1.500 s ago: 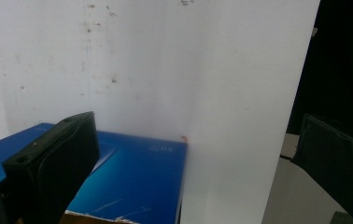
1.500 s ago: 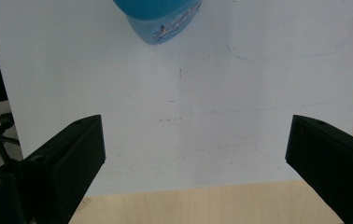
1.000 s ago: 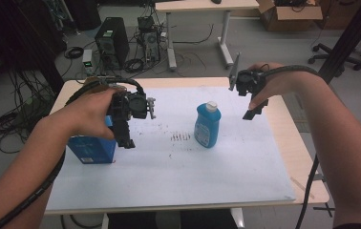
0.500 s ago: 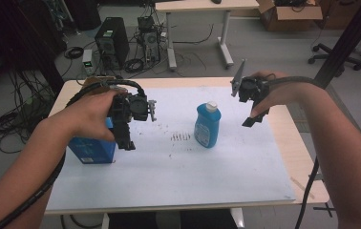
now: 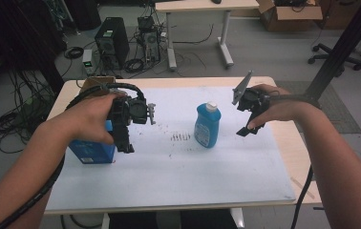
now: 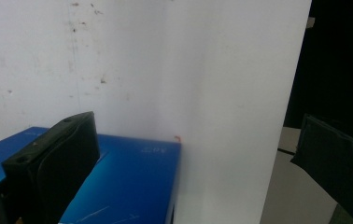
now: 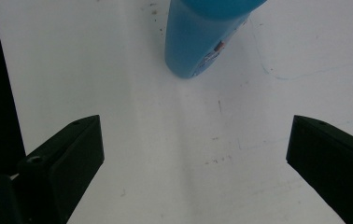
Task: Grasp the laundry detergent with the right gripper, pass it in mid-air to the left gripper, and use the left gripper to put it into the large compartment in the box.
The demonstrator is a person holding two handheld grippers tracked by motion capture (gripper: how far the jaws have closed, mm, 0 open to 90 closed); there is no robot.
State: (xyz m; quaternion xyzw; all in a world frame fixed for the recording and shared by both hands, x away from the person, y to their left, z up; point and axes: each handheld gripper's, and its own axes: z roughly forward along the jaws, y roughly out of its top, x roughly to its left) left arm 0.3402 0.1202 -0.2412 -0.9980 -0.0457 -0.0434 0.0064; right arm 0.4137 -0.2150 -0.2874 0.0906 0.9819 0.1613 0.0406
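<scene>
1. We see the blue bottle [image 5: 207,126] standing upright mid-worktop [image 5: 178,191]; its label is too blurred to read.
2. Our right gripper [image 5: 248,128] hangs just right of the bottle, jaws wide apart and empty.
3. Our left gripper [image 5: 124,145], well left of the bottle, gapes empty over the blue box [image 5: 91,151], whose print we cannot read.

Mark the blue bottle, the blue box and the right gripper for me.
blue bottle [image 5: 207,127]: high view, middle of its body.
blue box [image 5: 91,150]: high view, its front face.
right gripper [image 5: 251,128]: high view, midway between its open fingertips.
</scene>
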